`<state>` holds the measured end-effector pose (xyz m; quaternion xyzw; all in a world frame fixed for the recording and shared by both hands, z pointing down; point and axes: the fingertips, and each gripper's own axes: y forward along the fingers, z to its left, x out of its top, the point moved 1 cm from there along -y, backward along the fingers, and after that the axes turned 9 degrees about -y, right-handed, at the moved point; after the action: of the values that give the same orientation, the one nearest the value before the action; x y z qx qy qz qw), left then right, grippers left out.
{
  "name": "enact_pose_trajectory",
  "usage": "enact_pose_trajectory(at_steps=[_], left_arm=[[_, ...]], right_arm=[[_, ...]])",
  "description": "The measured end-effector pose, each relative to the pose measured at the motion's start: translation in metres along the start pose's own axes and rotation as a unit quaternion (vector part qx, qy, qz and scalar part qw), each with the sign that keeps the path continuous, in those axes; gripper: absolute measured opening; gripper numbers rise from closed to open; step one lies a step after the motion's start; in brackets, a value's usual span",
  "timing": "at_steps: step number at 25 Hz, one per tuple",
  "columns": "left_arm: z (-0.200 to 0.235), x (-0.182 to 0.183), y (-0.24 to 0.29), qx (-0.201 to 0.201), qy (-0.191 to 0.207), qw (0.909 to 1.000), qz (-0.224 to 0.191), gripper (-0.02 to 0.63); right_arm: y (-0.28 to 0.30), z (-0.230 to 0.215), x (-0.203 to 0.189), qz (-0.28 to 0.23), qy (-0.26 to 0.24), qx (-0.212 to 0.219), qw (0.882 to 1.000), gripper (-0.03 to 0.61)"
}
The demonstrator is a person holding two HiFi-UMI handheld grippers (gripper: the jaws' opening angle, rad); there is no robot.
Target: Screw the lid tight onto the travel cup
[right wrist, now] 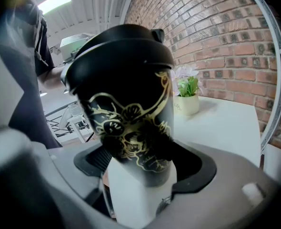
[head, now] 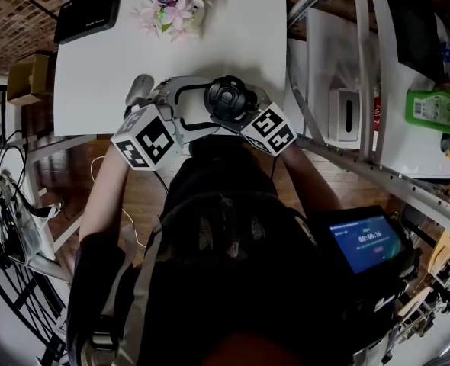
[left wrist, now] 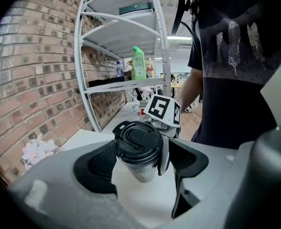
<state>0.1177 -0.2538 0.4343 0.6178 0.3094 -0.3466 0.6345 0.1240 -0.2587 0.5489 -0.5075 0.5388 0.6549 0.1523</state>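
Right gripper [right wrist: 140, 168] up close: we see its fingers clamped on the lower body of the travel cup [right wrist: 131, 113], black with a gold pattern. The cup is tilted a little and held up off the white bench [right wrist: 226, 123]. In the head view it sits between the two grippers at the bench's near edge, right in front of the person's dark shirt [head: 233, 227].

Left gripper [left wrist: 140, 162]: the fingers bracket the black lid [left wrist: 138, 138] and pinch its rim. One pad presses the rim; the other shows only a thin pale sliver beside it, so we judge the grip light.

Progress, as we judge it:
- Lid is already on the cup mouth and looks seated evenly all round, flip tab on top.
- No gap shows under the rim, but how far the thread is run down cannot be told.
- Twisting looks to be the step in hand, cup braced by the right, lid turned by the left.
- Left to do: final tightening, letting go, setting the cup down.

A flower pot [right wrist: 187, 99] stands further back on the bench, well apart.
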Motion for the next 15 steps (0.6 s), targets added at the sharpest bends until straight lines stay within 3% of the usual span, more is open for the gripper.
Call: enact_pose_trajectory(at_steps=[15], left_arm=[[-0.003,-0.002,-0.013,0.011,-0.018,0.9997,-0.015,0.353]], right_arm=[[0.005,0.000,0.004,0.004,0.000,0.002,1.000,0.393]])
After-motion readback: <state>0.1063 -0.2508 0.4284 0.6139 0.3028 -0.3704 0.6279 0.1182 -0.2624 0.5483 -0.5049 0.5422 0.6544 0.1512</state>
